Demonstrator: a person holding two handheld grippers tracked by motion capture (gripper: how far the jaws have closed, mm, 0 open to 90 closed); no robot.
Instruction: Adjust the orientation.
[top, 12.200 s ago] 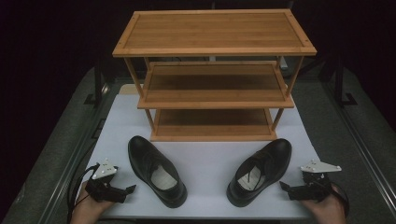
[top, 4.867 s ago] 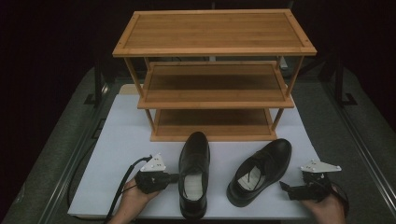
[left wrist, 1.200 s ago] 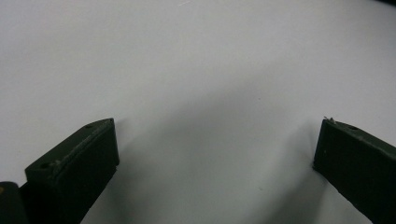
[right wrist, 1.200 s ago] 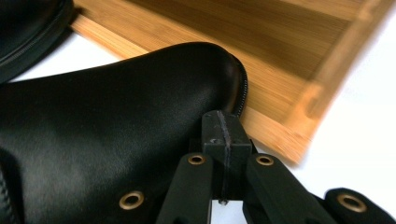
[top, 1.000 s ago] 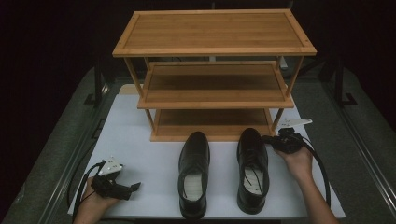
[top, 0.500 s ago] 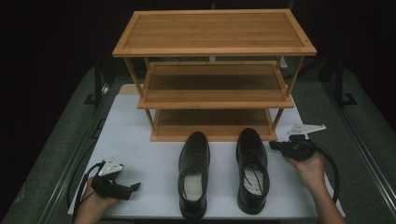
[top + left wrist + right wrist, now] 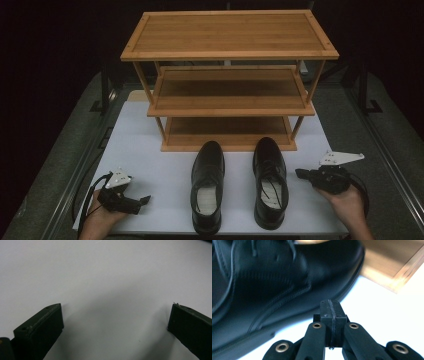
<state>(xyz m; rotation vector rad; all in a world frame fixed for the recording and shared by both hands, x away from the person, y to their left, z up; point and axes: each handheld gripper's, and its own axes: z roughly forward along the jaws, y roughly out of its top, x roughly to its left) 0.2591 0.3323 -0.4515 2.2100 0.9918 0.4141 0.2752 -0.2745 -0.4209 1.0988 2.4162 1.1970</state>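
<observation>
Work in hand: I am lining up a pair of black dress shoes on the white mat (image 7: 140, 150) in front of the wooden rack (image 7: 227, 80).
Done so far: the left shoe (image 7: 208, 185) and the right shoe (image 7: 270, 180) stand side by side, near each other but apart, toes toward the rack's bottom shelf, heels toward me. As a judgement, the pairing looks finished.
Left to do: if the shoes are meant for a shelf, that has not begun; all three shelves are bare.
My right gripper (image 7: 301, 173): its jaws are pressed together on nothing. It sits just beside the right shoe's outer side, not touching. In the right gripper view the shoe's side (image 7: 274, 285) fills the space just ahead of the closed tips, with a corner of the rack's base (image 7: 392, 267) beyond.
My left gripper (image 7: 145, 199): jaws spread wide, empty, low over bare mat (image 7: 105, 277). It points toward the left shoe but stands well apart from it.
Next grasp, my guess: the right gripper must open before it can take the shoe.
</observation>
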